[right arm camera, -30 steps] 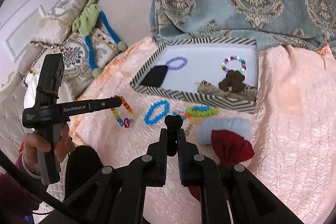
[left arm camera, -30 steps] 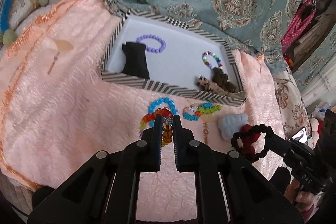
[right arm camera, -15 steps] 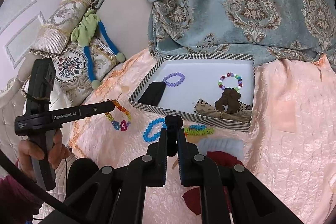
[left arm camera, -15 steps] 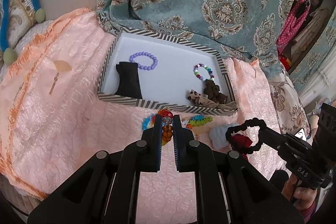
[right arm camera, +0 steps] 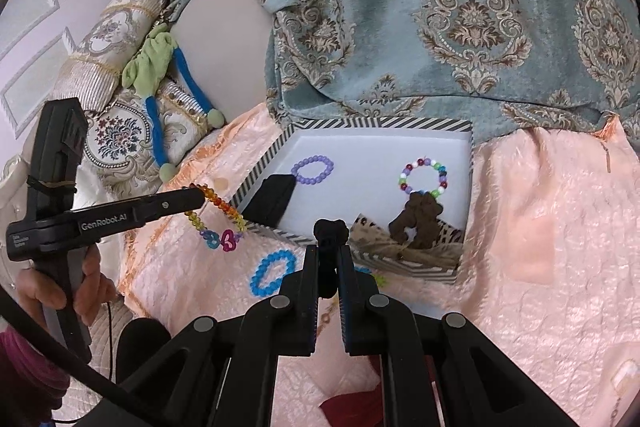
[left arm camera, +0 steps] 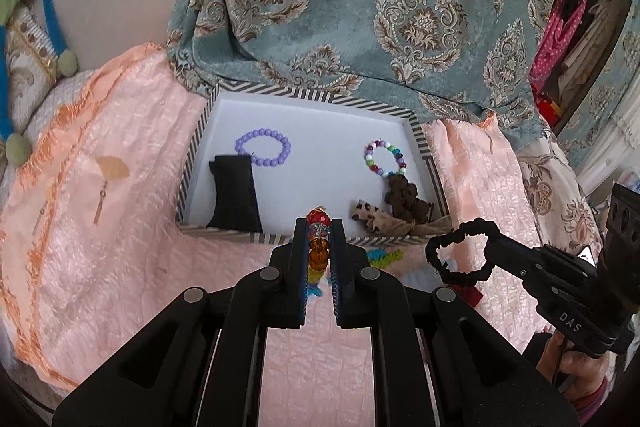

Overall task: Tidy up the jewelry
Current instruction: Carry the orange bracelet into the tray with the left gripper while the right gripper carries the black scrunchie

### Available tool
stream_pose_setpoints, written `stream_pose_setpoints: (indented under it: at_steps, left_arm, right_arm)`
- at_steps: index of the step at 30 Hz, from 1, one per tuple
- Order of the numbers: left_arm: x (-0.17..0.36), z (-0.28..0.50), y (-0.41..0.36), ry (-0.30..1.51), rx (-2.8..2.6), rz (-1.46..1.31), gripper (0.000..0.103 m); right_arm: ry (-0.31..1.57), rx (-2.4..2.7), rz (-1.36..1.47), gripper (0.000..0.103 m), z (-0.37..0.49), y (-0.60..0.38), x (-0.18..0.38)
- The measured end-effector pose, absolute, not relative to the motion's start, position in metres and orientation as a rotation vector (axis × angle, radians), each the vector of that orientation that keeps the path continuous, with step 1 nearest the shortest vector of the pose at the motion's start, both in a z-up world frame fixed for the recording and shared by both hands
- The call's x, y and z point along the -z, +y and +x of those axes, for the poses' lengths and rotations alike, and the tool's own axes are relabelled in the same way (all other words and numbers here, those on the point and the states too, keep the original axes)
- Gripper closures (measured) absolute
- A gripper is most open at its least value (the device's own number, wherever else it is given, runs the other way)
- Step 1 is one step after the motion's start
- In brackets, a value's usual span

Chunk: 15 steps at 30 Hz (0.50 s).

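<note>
Bracelets [left arm camera: 263,148]: 2 in tray [left arm camera: 312,93], 1 per hand-held gripper [left arm camera: 319,227].

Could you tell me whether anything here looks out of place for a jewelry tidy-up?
Yes: a blue bead bracelet lies loose on the pink bedspread, outside the striped tray where a purple bracelet and a multicolored one already sit.

Pink quilted bedspread [right arm camera: 552,307], rumpled. Directly on it: striped tray [left arm camera: 425,147] toward the back, blue bracelet [right arm camera: 272,273] just before the tray's front wall, green beads [left arm camera: 382,258] beside.
</note>
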<state>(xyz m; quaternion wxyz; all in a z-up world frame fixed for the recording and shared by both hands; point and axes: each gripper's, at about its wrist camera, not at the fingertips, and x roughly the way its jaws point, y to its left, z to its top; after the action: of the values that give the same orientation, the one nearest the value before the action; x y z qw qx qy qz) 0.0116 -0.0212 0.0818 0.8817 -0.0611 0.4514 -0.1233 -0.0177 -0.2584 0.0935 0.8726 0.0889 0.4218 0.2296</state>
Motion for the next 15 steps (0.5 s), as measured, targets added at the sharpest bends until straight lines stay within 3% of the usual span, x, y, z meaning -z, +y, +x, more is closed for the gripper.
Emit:
stream_pose_setpoints:
  at_steps: [15]
  left_arm:
    - [-0.08,0.045,-0.041,0.944,0.258,-0.074,0.095]
  right_arm:
    - [0.899,-0.435,0.158,0.095,0.022,-0.268,-0.088]
